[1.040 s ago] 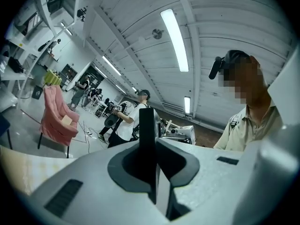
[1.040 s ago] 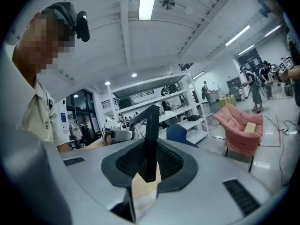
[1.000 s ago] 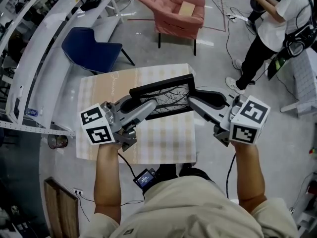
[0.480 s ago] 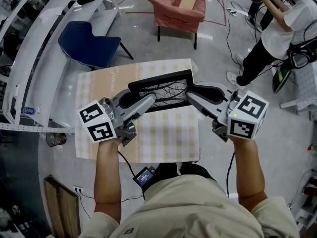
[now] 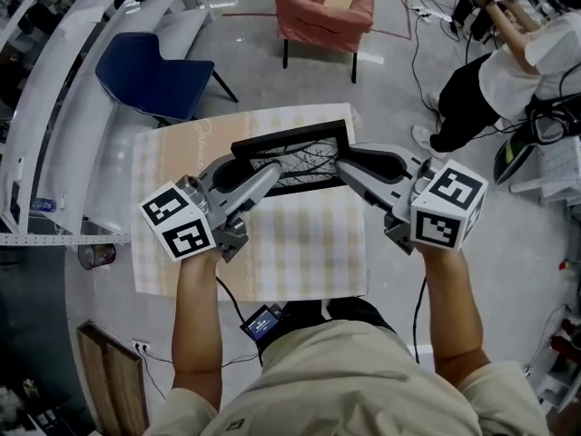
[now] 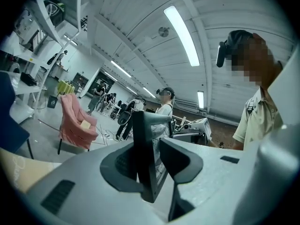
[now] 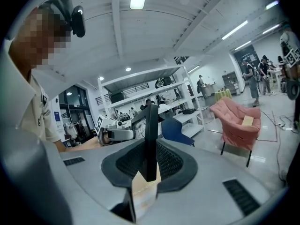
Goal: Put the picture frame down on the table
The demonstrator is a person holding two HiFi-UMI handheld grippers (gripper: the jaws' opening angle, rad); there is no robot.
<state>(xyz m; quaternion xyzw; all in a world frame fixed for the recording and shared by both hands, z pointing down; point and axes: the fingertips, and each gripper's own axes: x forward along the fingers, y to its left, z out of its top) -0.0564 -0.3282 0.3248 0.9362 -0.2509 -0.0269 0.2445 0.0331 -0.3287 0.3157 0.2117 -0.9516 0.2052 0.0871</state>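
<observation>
Only the head view shows the branch-print face of the black rectangular picture frame [image 5: 292,160], turned up toward the camera. Its long axis runs left to right over the far half of the beige checked-cloth table [image 5: 300,252]. The gripper views show the frame edge-on: the left gripper [image 6: 151,163] and the right gripper [image 7: 150,165] each pinch a short end.

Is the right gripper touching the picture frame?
Touching. In the right gripper view, the right gripper has both fingers closed against the black edge of the picture frame, with no gap.
</observation>
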